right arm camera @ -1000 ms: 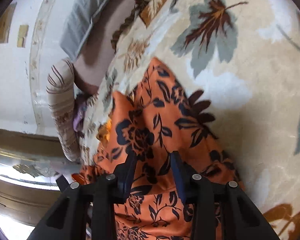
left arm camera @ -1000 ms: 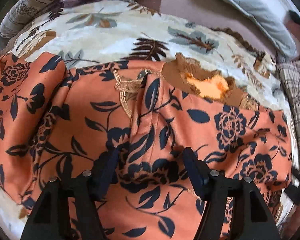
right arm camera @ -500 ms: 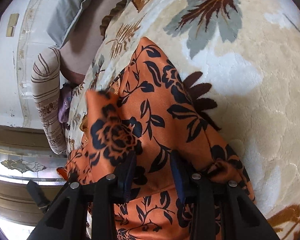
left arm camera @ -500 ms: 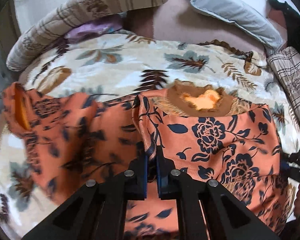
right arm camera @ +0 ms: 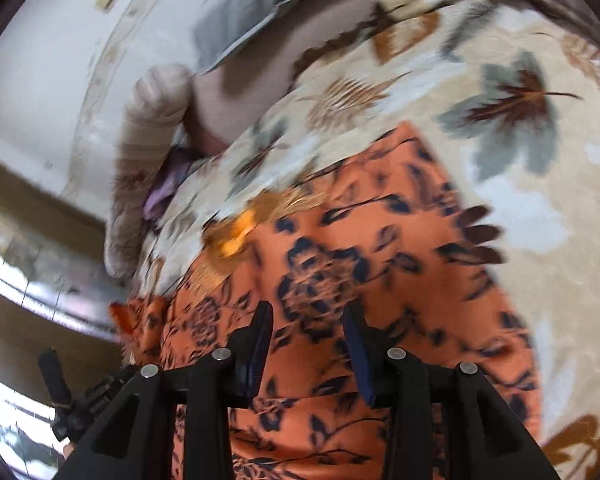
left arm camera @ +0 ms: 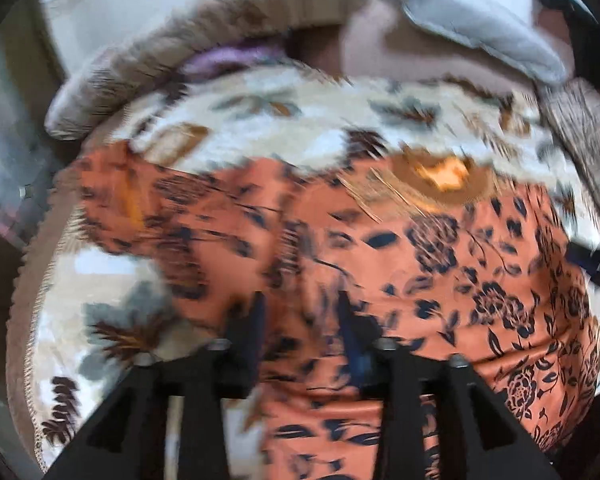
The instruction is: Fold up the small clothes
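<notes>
The left tool (left arm camera: 300,336) has released the orange floral garment (left arm camera: 440,280) beside its brown collar (left arm camera: 444,184), jaws opening; the sleeve lies folded inward. The right tool (right arm camera: 306,340) hovers, jaws apart.

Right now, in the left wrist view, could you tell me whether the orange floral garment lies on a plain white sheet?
No, the orange floral garment lies on a cream blanket printed with grey and brown leaves.

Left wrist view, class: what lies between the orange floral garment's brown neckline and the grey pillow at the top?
In the left wrist view, the leaf-print blanket and a strip of plain pinkish sheet separate the garment from the pillow.
</notes>
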Tool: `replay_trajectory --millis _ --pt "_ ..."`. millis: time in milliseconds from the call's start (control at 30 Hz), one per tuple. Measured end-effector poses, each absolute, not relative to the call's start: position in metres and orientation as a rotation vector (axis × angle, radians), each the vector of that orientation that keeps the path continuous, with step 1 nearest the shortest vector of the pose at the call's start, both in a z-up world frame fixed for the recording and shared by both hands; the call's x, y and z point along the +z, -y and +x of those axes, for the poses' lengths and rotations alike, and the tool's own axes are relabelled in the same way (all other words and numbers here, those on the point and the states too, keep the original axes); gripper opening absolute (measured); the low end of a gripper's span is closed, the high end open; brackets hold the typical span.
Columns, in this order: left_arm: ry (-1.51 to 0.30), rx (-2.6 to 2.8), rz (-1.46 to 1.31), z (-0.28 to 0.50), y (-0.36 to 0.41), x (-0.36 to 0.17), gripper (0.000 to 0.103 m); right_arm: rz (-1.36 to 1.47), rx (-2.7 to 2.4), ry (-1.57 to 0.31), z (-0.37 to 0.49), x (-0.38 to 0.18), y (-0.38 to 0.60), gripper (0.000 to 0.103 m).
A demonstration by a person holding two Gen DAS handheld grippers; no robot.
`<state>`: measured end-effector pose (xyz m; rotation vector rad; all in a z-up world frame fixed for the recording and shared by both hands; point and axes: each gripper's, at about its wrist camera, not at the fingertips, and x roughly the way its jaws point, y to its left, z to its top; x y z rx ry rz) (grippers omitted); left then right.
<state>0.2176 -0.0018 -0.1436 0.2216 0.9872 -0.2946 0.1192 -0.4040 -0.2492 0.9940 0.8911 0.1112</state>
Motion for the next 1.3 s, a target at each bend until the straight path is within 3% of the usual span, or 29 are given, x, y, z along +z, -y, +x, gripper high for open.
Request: replay_trajectory --millis 100,267,300,367,633,667,733,867,933,1067,1100,1133,1167,1200,1300 --pt "-0.957 -0.203 0.157 0.23 -0.039 -0.127 0.052 0.992 0.134 -1.056 0.136 -0.276 0.381 0.041" --pt "-0.965 -0.053 -0.037 0.264 -0.109 -0.117 0.054 0.983 0.141 -1.014 0.137 -0.268 0.375 0.042" --pt "-0.974 -0.029 -0.073 0.271 -0.12 -0.119 0.054 0.999 0.149 -1.0 0.136 -0.267 0.375 0.051" --pt "-0.991 0.013 -0.161 0.287 -0.141 -0.124 0.054 1.012 0.138 -0.978 0.136 -0.264 0.374 0.06" --pt "-1.014 0.065 -0.353 0.329 -0.162 -0.146 0.054 0.991 0.133 -0.995 0.147 -0.265 0.369 0.06" --pt "-1.014 0.051 -0.361 0.328 -0.16 -0.146 0.059 0.982 0.129 -0.998 0.15 -0.265 0.368 0.06" --pt "-0.997 0.052 -0.341 0.327 -0.15 -0.147 0.082 0.977 0.126 -0.995 0.153 -0.265 0.369 0.06" --pt "-0.913 0.131 -0.184 0.33 -0.125 -0.142 0.085 0.979 0.131 -0.998 0.157 -0.266 0.37 0.06" --pt "-0.92 0.175 -0.115 0.34 -0.114 -0.149 0.09 0.977 0.132 -1.002 0.157 -0.267 0.369 0.06" --pt "-0.99 0.276 -0.032 0.369 -0.107 -0.177 0.091 0.972 0.137 -1.004 0.158 -0.267 0.369 0.06" --pt "-0.996 0.306 -0.007 0.376 -0.109 -0.185 0.08 0.971 0.137 -1.003 0.158 -0.267 0.369 0.06" --pt "-0.991 0.305 -0.007 0.375 -0.112 -0.189 0.063 0.969 0.136 -1.003 0.159 -0.267 0.37 0.06" --pt "-1.005 0.281 -0.012 0.378 -0.115 -0.193 0.012 0.968 0.135 -1.002 0.159 -0.267 0.369 0.06" --pt "-1.048 0.275 -0.036 0.382 -0.12 -0.199 0.003 0.963 0.134 -1.003 0.16 -0.267 0.369 0.06" --pt "-1.014 0.248 -0.035 0.376 -0.123 -0.187 0.002 0.934 0.125 -0.996 0.163 -0.265 0.367 0.06"
